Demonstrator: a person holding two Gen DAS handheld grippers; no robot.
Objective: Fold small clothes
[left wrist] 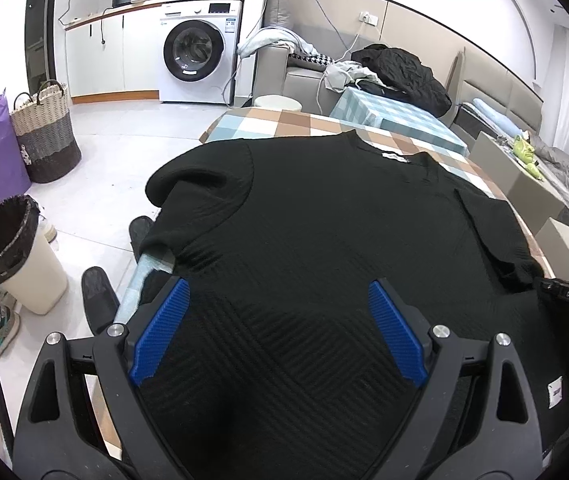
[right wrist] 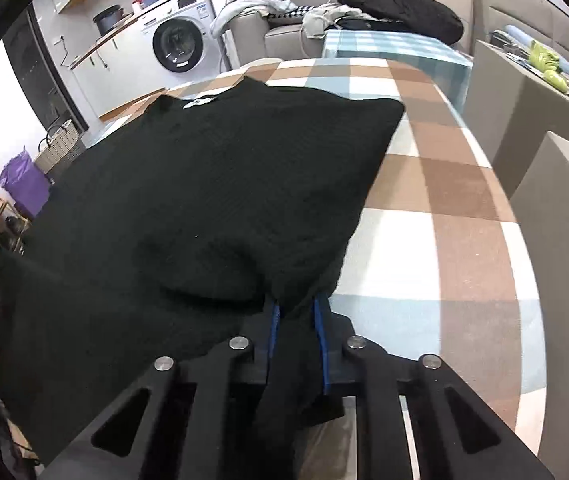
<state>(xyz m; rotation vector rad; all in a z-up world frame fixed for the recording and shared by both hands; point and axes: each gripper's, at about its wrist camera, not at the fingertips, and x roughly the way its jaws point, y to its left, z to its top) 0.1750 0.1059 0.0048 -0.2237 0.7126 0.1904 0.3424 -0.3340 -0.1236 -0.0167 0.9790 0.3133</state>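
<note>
black shirt [right wrist: 188, 184] in right claw [right wrist: 296, 308]

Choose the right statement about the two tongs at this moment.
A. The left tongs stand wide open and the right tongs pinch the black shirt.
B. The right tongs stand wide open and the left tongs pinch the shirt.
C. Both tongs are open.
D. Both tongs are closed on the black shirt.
A: the left tongs are spread wide over the black shirt with nothing pinched, while the right tongs are closed on bunched shirt fabric.

Left tongs [left wrist: 278, 286] gape wide over the black top [left wrist: 324, 216] on the checked table [left wrist: 268, 122].
</note>
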